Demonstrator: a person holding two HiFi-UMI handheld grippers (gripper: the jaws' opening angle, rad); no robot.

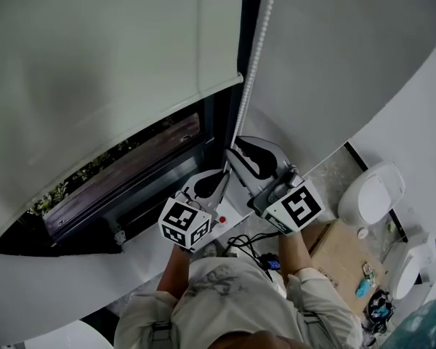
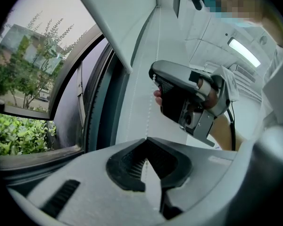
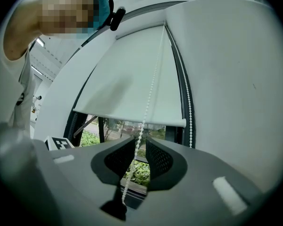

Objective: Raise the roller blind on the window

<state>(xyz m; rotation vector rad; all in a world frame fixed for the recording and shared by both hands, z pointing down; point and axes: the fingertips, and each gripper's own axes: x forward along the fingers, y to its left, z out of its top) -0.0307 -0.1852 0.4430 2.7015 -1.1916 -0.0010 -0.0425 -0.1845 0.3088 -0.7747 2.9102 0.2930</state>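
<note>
Grippers, two: left gripper point(image 1: 219, 179), right gripper point(image 1: 238, 153), both near centre. Marker cubes, two: left cube point(image 1: 185, 224), right cube point(image 1: 298, 206). Roller blind point(image 1: 94, 86), one, 10 o'clock. Window point(image 1: 131, 173), one. Bead chain point(image 1: 251, 71), one loop, two strands. Toilets, two, 4 o'clock: upper toilet point(image 1: 370, 195), lower toilet point(image 1: 413, 267). Cardboard box point(image 1: 341, 247), one.
</note>
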